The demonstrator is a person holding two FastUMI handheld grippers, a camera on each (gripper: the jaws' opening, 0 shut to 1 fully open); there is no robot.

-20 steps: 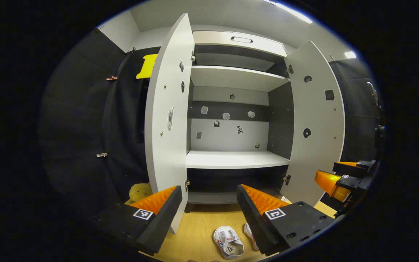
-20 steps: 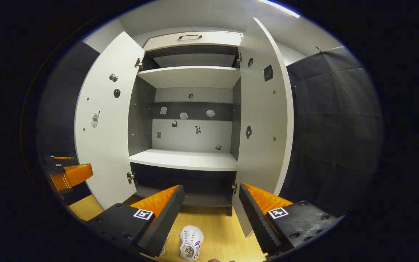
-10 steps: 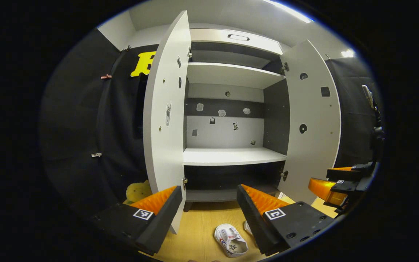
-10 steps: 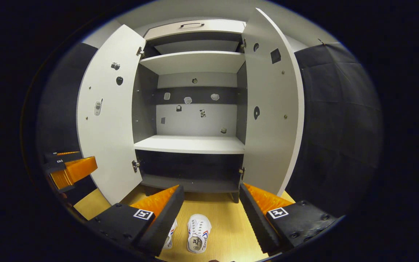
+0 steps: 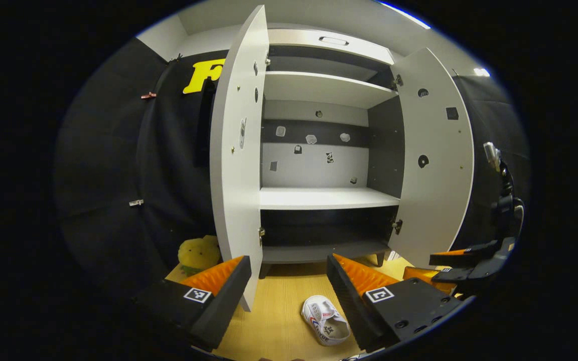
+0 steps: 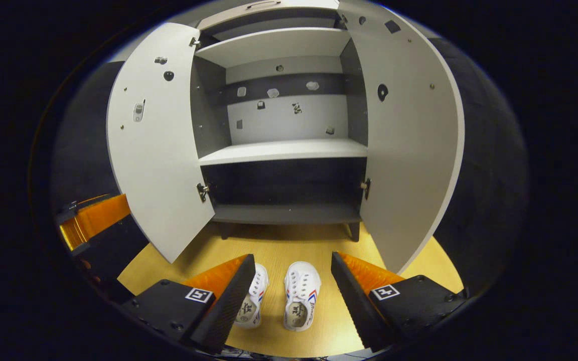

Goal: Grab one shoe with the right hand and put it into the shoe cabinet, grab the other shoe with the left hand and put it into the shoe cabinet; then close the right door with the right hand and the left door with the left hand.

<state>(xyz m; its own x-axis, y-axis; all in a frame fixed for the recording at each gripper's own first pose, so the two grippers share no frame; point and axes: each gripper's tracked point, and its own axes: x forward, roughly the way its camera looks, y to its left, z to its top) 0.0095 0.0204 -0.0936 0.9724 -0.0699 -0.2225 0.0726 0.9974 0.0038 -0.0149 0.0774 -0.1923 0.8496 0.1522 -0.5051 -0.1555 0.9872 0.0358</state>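
Over on the left, the left gripper (image 5: pixel 289 281) hangs level, aimed at the shoe cabinet (image 5: pixel 319 198), its fingers spread wide and holding nothing, just beside the edge of the open left door (image 5: pixel 236 165). Below it one white shoe (image 5: pixel 325 327) lies at an angle on the wooden floor (image 5: pixel 279 321). Moving right, the right gripper (image 6: pixel 291 281) tilts downward above the pair, fingers also wide and empty, with the right-hand shoe (image 6: pixel 300 302) between them and its mate (image 6: pixel 253 304) partly tucked behind the left finger. The two shoes sit nearly touching — so I'd worry a descending finger lands on the neighbour, or pinches both at once. The right door (image 6: pixel 409 150) stands close by too — a lifted shoe swung wide could knock it.
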